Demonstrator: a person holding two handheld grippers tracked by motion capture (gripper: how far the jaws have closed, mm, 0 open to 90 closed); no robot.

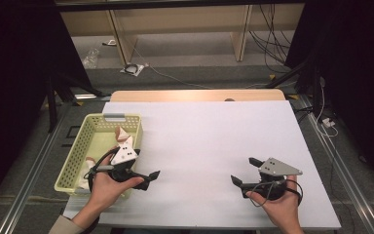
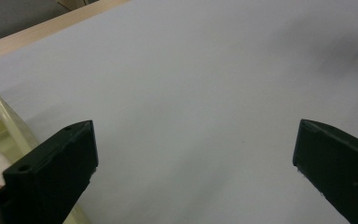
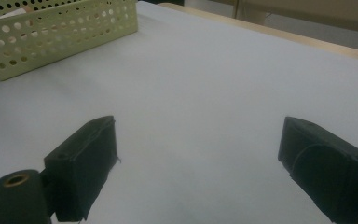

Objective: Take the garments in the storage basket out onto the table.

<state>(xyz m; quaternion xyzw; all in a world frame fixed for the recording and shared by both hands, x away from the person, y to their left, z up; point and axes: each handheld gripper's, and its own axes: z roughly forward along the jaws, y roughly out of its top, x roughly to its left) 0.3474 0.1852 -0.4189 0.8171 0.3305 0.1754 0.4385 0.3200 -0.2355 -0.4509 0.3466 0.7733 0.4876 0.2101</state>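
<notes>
Left gripper (image 1: 143, 176) rests at the near right corner of the yellow-green basket (image 1: 76, 155), jaws spread wide and empty, pointing out over the bare white table (image 1: 209, 141); the small tan-and-white items (image 1: 121, 136) lie inside the basket, apparently kept together there. Right gripper (image 1: 243, 171) sits well apart at the table's right, jaws likewise wide and empty, probably parked clear of the basket side.

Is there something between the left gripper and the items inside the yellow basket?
Yes. The left gripper sits at the basket's right side, jaws open toward the table centre. The basket's right wall stands between it and the items inside, so it should lift over the rim.
</notes>
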